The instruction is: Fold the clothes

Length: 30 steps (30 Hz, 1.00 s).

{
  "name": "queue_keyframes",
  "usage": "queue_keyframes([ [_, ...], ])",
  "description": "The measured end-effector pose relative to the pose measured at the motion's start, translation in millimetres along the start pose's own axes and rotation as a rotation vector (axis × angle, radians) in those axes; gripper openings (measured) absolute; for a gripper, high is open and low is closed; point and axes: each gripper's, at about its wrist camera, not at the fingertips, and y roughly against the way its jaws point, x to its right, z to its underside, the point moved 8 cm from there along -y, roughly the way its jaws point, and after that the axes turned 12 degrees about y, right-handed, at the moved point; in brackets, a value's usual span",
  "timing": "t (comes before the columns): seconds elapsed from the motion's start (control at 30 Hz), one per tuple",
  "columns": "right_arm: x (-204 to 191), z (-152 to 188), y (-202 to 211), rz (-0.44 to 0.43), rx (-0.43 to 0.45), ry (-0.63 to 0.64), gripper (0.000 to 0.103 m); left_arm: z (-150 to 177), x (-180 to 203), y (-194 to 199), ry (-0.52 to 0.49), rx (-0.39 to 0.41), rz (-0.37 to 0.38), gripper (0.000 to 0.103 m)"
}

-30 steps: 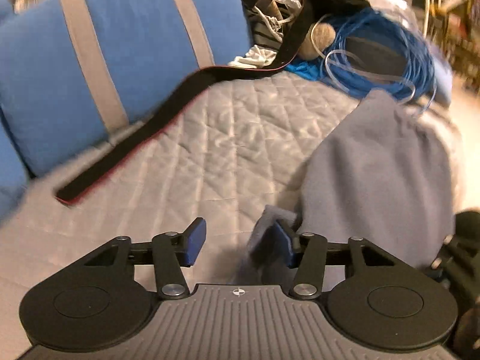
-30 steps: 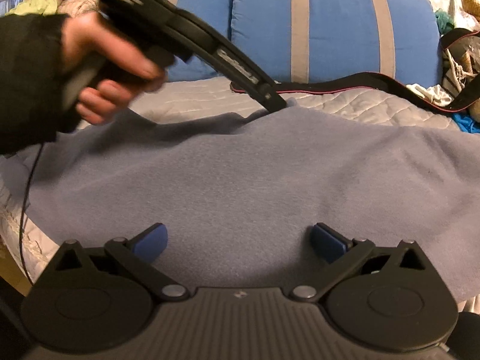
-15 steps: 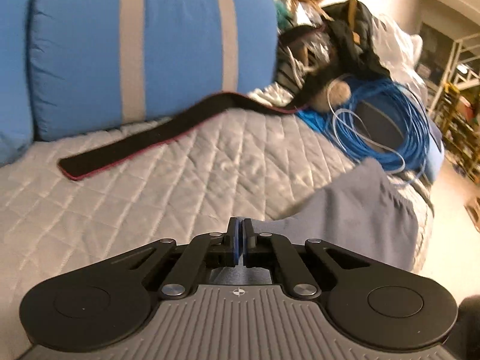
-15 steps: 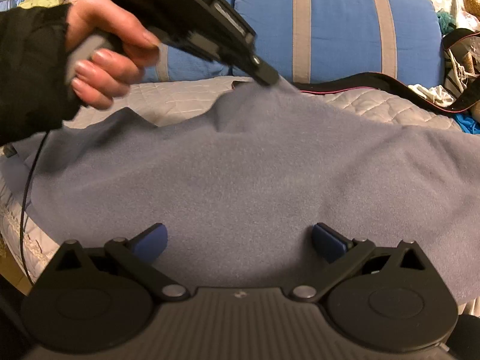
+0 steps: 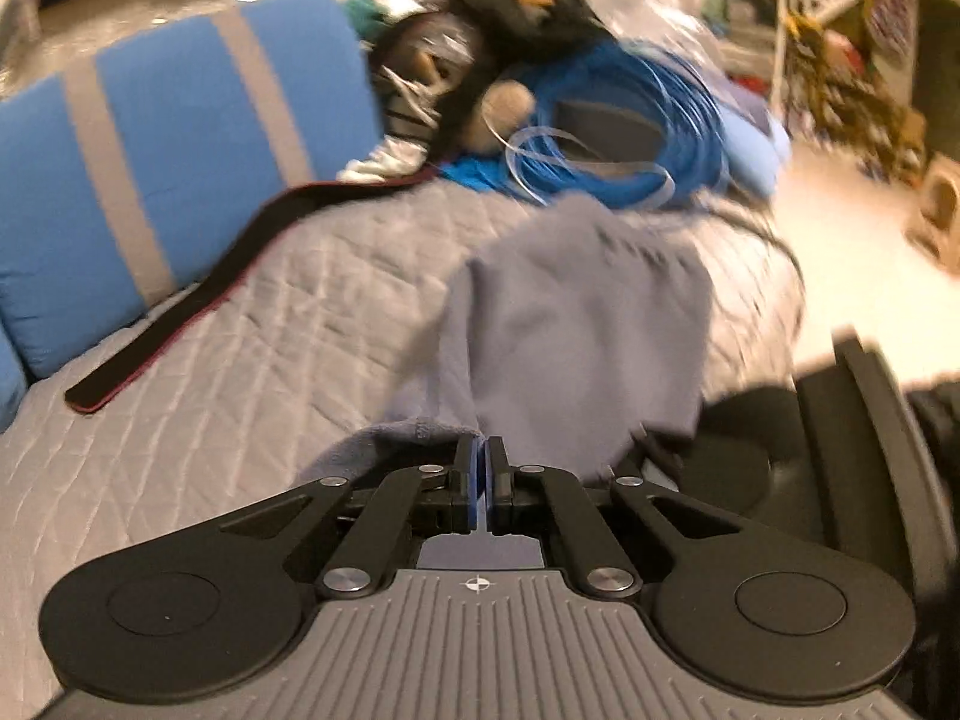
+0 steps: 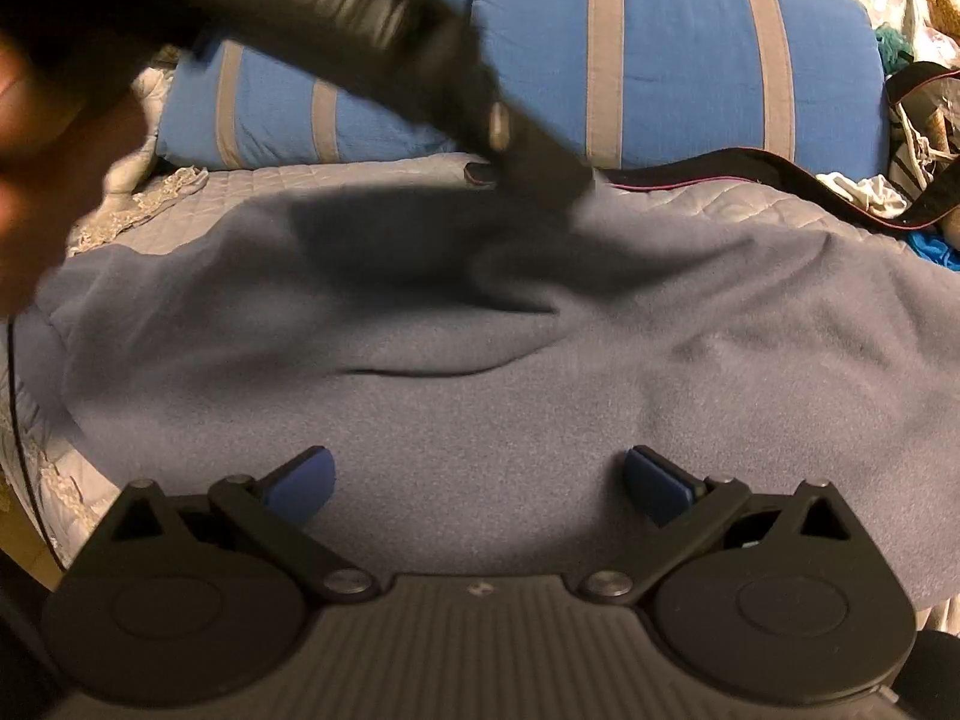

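A grey-blue fleece garment (image 6: 480, 372) lies spread on the quilted bed. In the left wrist view it (image 5: 576, 324) stretches away from my left gripper (image 5: 483, 456), which is shut on its far edge and holds that edge lifted. From the right wrist view the left gripper (image 6: 558, 186) shows blurred, pinching the garment's far edge near the pillows. My right gripper (image 6: 477, 471) is open and empty, low over the garment's near part.
Blue pillows with grey stripes (image 6: 672, 54) line the back of the grey quilted bed (image 5: 210, 360). A black strap with red edge (image 5: 198, 306) lies across the quilt. A blue cable coil (image 5: 624, 138) and clutter sit at the bed's right end.
My left gripper, shut on the garment's edge, has swung with it toward the near side. A fold ridge has formed across the garment. My right gripper has stayed open and still.
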Motion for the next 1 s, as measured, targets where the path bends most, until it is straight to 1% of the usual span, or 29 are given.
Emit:
queue_keyframes([
  [0.03, 0, 0, 0, 0.001, 0.000, 0.000, 0.102, 5, 5, -1, -0.025, -0.008, 0.000, 0.005],
  [0.1, 0, 0, 0, 0.001, 0.000, 0.001, 0.102, 14, 14, -4, -0.074, -0.025, -0.001, 0.005],
  [0.13, 0, 0, 0, 0.001, 0.000, 0.001, 0.102, 18, 17, -6, -0.096, -0.032, -0.003, 0.008],
  [0.17, 0, 0, 0, 0.001, 0.000, 0.001, 0.101, 17, 14, -6, -0.100, -0.030, -0.012, 0.019],
  [0.2, 0, 0, 0, 0.001, 0.000, 0.002, 0.101, 16, 11, -7, -0.105, -0.026, -0.022, 0.025],
  [0.23, 0, 0, 1, 0.001, 0.001, 0.002, 0.101, 15, 9, -5, -0.115, -0.015, -0.032, 0.036],
  [0.27, 0, 0, 1, 0.000, 0.001, 0.002, 0.102, 14, 7, -4, -0.124, -0.003, -0.042, 0.043],
  [0.33, 0, 0, 1, 0.000, 0.001, 0.003, 0.102, 11, 1, -2, -0.126, 0.017, -0.054, 0.047],
  [0.4, 0, 0, 1, 0.000, 0.001, 0.003, 0.102, 9, -4, -1, -0.103, 0.010, -0.052, 0.048],
  [0.43, -1, 0, 1, 0.000, 0.001, 0.003, 0.102, 8, -8, -3, -0.084, -0.006, -0.039, 0.048],
  [0.67, 1, 1, 3, -0.001, 0.000, 0.004, 0.102, 3, -30, -33, 0.033, -0.129, 0.086, 0.048],
  [0.7, 1, 1, 3, -0.002, 0.000, 0.004, 0.102, 1, -32, -39, 0.053, -0.149, 0.114, 0.048],
  [0.8, 1, 2, 4, -0.001, 0.002, 0.007, 0.102, -6, -37, -57, 0.123, -0.213, 0.242, 0.051],
  [0.83, 1, 2, 4, -0.001, 0.002, 0.008, 0.102, -8, -40, -62, 0.150, -0.226, 0.267, 0.051],
  [0.87, 0, 2, 4, -0.001, 0.002, 0.010, 0.102, -12, -44, -66, 0.183, -0.236, 0.294, 0.051],
  [0.93, 0, 2, 4, 0.000, 0.001, 0.015, 0.102, -22, -56, -72, 0.300, -0.229, 0.376, 0.051],
  [1.0, 0, 2, 3, 0.001, -0.001, 0.019, 0.102, -34, -72, -74, 0.425, -0.192, 0.421, 0.051],
])
